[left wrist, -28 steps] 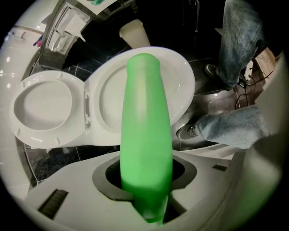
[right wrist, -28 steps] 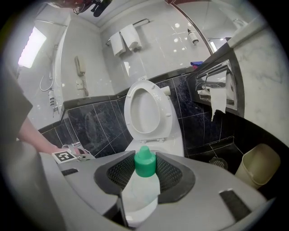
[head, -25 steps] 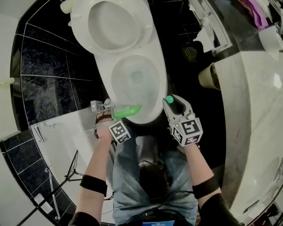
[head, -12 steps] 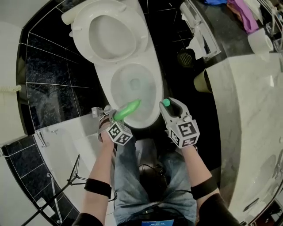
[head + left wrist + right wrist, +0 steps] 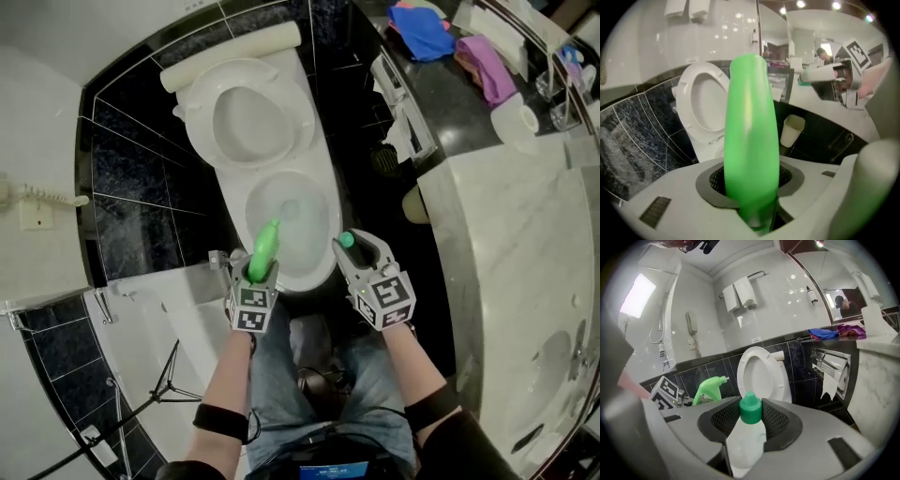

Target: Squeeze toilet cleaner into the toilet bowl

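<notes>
Lifting both grippers, you are holding them higher above the toilet bowl [image 5: 328, 225] than a second ago. You are no longer laying the green bottle [image 5: 263, 248] sideways across the front rim. The left gripper [image 5: 257, 270] is now carrying it in line with the jaws, and in the head view its tip is showing over the bowl's near side. Those jaws are clamping the bottle's smooth, glossy, rounded plastic body between dark mesh-textured pads. The right gripper [image 5: 351, 246] is still pinching a white bottle [image 5: 746, 439] below its small cone-shaped green cap [image 5: 750, 409]. The bowl is gleaming white and oval, its seat [image 5: 248, 117] is standing raised, and black veined tiles [image 5: 141, 216] are surrounding it.
</notes>
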{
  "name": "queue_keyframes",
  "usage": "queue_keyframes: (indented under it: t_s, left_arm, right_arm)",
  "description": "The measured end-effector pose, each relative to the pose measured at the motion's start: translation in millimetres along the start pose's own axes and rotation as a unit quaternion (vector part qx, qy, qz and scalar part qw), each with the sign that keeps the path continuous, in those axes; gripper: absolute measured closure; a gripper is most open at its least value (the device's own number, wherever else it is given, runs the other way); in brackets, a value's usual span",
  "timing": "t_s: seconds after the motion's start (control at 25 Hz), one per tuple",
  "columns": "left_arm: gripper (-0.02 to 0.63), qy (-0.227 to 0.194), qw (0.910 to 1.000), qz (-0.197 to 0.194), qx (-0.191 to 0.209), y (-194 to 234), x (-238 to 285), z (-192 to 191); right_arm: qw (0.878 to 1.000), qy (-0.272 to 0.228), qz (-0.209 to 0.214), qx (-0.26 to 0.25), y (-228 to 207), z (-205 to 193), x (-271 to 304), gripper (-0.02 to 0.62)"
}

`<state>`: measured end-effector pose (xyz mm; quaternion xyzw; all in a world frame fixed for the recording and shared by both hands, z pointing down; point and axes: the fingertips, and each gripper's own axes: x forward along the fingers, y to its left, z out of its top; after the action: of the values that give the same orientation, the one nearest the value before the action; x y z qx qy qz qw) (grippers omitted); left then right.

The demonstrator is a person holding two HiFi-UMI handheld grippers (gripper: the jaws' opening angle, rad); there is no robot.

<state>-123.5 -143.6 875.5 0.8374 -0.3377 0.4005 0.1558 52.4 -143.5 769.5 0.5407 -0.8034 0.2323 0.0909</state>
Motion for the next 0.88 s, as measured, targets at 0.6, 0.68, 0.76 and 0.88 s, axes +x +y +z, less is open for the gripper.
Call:
queue_keyframes:
  t_s: [0.6, 0.68, 0.76, 0.88]
  left_arm:
    - [0.414, -0.163, 0.983, 0.016, -0.084, -31.8, -208.1, 134.8]
    - [0.414, -0.175, 0.9807, 0.021, -0.085, -39.2, -235.8, 143.9]
    - [0.413, -0.186, 0.9777, 0.027, -0.092, -45.1, -264.3, 149.7]
    - [0.413, -0.196, 0.9744, 0.043, -0.102, -56.4, -306.6, 150.5]
  right_arm:
    - [0.997, -0.014, 0.079, -0.008, 70.4, 104.8, -112.1, 0.448]
    - [0.996, -0.02, 0.09, -0.012, 79.2, 117.5, -129.2, 0.448]
    - [0.995, -0.023, 0.095, -0.016, 87.1, 128.0, -145.0, 0.449]
    - [0.994, -0.019, 0.107, -0.016, 99.9, 136.2, -170.3, 0.449]
